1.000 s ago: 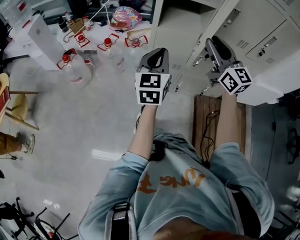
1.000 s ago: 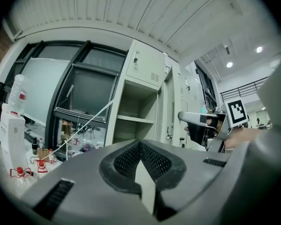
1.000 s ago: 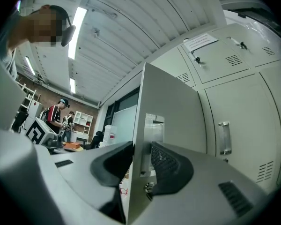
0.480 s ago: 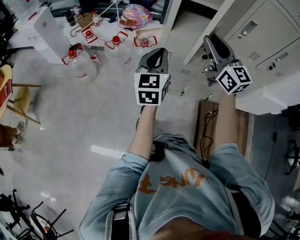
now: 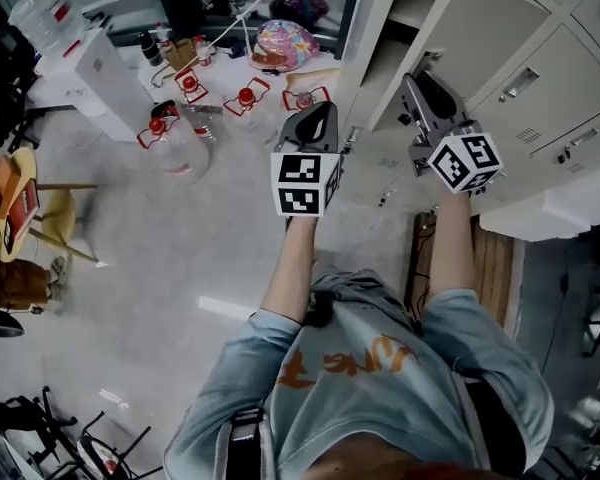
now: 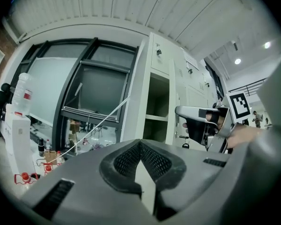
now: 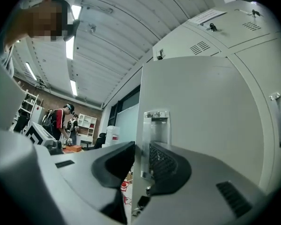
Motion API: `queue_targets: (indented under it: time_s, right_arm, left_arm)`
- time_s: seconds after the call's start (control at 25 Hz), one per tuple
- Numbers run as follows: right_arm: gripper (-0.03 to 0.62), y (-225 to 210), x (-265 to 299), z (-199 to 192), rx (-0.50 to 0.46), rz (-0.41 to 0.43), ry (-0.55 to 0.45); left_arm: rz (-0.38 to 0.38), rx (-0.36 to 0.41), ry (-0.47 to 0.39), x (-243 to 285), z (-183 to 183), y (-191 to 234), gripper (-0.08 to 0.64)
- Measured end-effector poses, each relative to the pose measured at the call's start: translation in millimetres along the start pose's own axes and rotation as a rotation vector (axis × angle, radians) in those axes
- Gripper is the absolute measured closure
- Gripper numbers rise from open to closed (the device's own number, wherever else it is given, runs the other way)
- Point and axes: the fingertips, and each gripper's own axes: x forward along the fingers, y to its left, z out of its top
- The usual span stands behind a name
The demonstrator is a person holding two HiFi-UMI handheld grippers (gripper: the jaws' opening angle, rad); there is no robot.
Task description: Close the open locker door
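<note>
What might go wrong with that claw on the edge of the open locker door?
The right gripper pinches only the locker door's thin edge beside the metal latch plate, so it may slip off mid-swing. The left gripper hangs shut near the open compartment; the closing door might hit it.

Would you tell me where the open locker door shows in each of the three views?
Head view: open locker door, upper right.
Left gripper view: edge-on strip, right of centre.
Right gripper view: fills centre and right.
Shared landmark: right gripper on its edge.
</note>
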Motion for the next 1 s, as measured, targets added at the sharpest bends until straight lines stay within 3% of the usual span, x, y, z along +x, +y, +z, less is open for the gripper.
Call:
queue_targets:
  time_s: [0.44, 0.76, 1.0]
  right_arm:
    - [0.526, -33.9, 60.4, -8.4, 0.037, -0.11, 0.018]
    - [0.535, -56.1, 85.9, -14.7, 0.039, -0.194, 0.004]
    - [0.537, -69.0, 98.8, -17.7, 0.024, -0.238, 0.0]
  left_arm:
    - [-0.04, 0.014, 0.01, 59.6, 16.2, 39.3, 0.541]
    - [-0.118, 0.07, 0.03, 99.7, 24.0, 36.9, 0.541]
    - [-0.136, 0.099, 0.039, 118.9, 28.7, 42.3, 0.541]
